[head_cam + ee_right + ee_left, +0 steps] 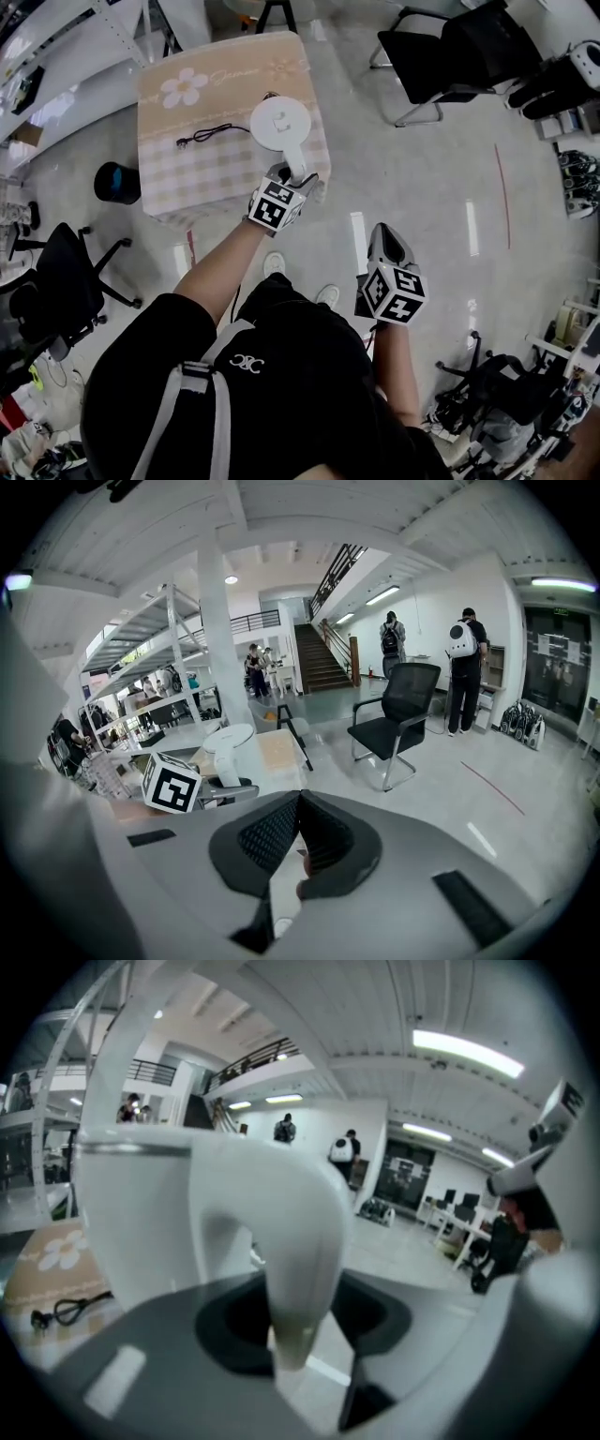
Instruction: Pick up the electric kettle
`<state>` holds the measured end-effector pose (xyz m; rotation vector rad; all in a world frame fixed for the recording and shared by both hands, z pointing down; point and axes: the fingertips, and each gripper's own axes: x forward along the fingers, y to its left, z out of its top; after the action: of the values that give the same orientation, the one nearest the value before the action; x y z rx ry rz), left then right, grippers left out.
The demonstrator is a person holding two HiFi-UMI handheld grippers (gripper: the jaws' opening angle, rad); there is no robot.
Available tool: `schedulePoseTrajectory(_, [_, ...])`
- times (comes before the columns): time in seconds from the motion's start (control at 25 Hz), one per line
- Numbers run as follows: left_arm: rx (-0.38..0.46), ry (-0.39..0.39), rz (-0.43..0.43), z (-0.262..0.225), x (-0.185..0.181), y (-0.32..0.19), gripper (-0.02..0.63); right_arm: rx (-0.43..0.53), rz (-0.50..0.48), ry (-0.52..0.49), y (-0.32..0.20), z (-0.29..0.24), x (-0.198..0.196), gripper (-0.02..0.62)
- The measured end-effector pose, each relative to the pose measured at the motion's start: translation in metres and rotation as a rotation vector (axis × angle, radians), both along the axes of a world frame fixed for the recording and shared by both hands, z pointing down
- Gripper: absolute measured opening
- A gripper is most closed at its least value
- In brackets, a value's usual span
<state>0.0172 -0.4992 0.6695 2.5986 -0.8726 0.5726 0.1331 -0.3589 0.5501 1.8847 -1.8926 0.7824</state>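
Left gripper (292, 180) jaws stand apart astride the white kettle's (279, 124) handle (302, 1241), close on both sides; the kettle sits on the checked table (197, 173). Right gripper (386, 246), jaws together and empty, hangs well apart.

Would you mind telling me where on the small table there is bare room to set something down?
The near-left corner of the tablecloth, between the black cable and the near edge, is bare, as is the far strip beside the flower print. The right side is crowded: the kettle stands there with the left gripper at its handle.
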Motion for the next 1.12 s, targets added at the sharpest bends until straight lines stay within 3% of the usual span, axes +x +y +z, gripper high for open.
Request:
schedulePoseTrajectory(0.24, [0.027,-0.074,0.069,0.012,0.011,0.002,0.162,-0.015,0.024,0.020,0.006,0.001,0.007,-0.008])
schedulePoseTrajectory(0.36, [0.061,-0.114,0.101,0.014,0.014,-0.001,0.090,-0.019,0.027,0.030,0.007,0.001,0.009,-0.008])
schedulePoseTrajectory(0.76, [0.126,-0.175,0.179,0.013,0.024,0.000,0.084,-0.014,0.012,0.053,0.008,0.001,0.010,-0.008])
schedulePoseTrajectory(0.96, [0.143,-0.189,0.239,0.004,0.025,0.000,0.094,-0.008,0.005,0.065,0.006,0.001,0.010,-0.008])
schedulePoseTrajectory(1.12, [0.147,-0.162,0.225,-0.013,0.024,0.002,0.097,0.017,-0.006,0.066,0.001,-0.006,0.008,-0.008])
